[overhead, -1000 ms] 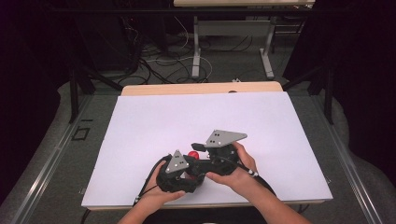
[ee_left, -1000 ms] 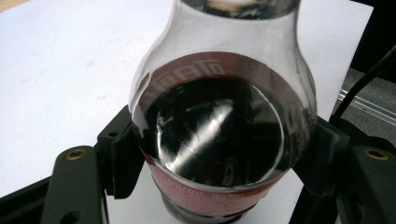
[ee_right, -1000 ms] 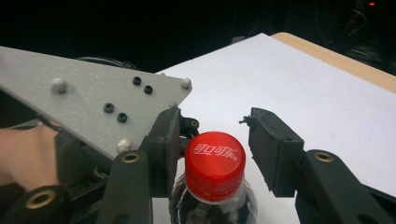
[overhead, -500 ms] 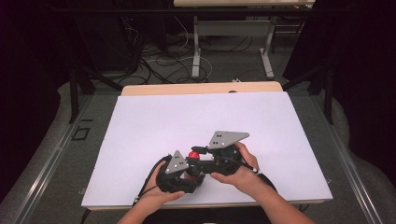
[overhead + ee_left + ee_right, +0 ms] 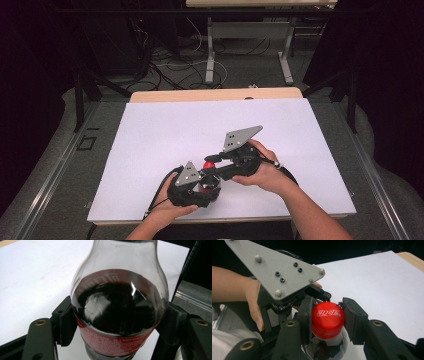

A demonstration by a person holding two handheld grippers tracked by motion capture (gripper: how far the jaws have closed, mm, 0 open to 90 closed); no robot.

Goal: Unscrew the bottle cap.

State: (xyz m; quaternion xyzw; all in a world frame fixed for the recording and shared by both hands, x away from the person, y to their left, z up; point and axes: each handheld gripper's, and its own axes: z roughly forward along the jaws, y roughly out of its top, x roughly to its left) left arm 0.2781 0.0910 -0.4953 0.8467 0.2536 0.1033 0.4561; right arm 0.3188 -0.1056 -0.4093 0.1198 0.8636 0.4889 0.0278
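A cola bottle with dark liquid and a red label stands between the pads of my left gripper, which is shut on its body. Its red cap sits between the pads of my right gripper, which is shut on it. In the high view both grippers meet near the table's front: the left gripper holds the bottle low, and the right gripper reaches in from the right onto the red cap. A hand grips each tool.
A white sheet covers the table, with a wooden edge showing at the back. The left gripper's grey plate and the hand holding it lie close behind the cap. Cables and table legs lie beyond the table.
My right gripper has shifted a little to the right and away while staying at the red cap. The left gripper and the bottle have stayed where they were.
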